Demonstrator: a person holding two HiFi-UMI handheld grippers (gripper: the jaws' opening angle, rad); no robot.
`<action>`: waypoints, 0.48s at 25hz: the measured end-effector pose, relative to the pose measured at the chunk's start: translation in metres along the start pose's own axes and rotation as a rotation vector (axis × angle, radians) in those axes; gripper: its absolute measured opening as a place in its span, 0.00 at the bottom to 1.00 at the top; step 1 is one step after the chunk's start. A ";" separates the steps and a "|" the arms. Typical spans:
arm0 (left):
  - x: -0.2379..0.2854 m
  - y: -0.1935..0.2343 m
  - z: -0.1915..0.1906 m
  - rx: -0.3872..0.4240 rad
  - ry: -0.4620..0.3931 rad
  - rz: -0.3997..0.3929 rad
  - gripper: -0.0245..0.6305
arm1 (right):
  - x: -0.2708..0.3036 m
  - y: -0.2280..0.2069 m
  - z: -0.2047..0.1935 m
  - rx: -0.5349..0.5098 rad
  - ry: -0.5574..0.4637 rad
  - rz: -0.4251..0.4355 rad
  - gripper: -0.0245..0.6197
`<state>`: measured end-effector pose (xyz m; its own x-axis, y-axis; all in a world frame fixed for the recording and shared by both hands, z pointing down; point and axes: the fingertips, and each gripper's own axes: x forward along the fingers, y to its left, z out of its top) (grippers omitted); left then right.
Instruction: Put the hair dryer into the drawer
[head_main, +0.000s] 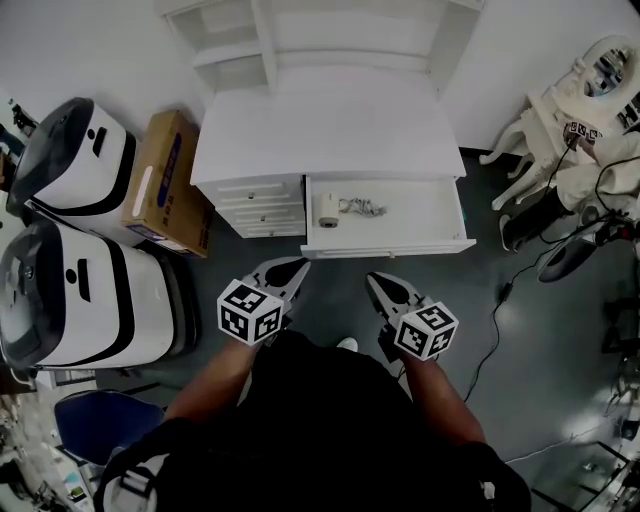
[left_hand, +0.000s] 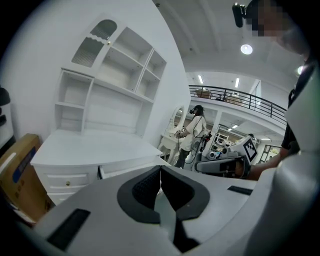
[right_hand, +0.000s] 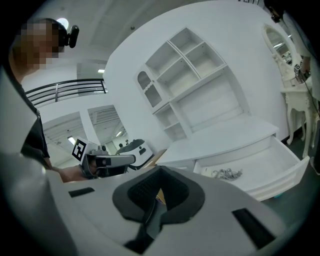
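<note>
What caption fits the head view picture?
Hair dryer in the open drawer; left gripper and right gripper shut, empty, in front.

The white bench (head_main: 330, 130) is stood on the dark floor (head_main: 520, 400), a cardboard box (head_main: 168, 180) set beside it. In its drawer (head_main: 425, 215), pulled open, a hair dryer (head_main: 328, 209) and coiled cord (head_main: 362, 207) are laid.

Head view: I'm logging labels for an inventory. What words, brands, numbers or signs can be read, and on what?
Cardboard box: blue print on its side, too blurred to read.
Marker cubes: black-and-white square codes only, no letters.
White machines: no legible label.
Nothing else here can be read.
</note>
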<state>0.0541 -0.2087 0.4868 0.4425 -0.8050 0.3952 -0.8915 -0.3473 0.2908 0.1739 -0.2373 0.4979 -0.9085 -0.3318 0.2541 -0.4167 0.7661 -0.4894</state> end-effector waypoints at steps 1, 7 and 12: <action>0.000 0.003 0.002 0.004 -0.001 -0.003 0.05 | 0.001 0.002 0.001 -0.002 -0.007 -0.004 0.08; -0.004 0.014 0.016 0.072 0.021 -0.082 0.05 | 0.020 0.012 -0.001 0.030 -0.037 -0.053 0.08; -0.018 0.040 0.017 0.091 0.043 -0.119 0.05 | 0.045 0.027 0.000 0.047 -0.068 -0.091 0.08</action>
<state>0.0087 -0.2166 0.4763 0.5473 -0.7352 0.4001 -0.8370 -0.4825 0.2583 0.1219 -0.2314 0.4965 -0.8663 -0.4365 0.2430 -0.4971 0.7050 -0.5058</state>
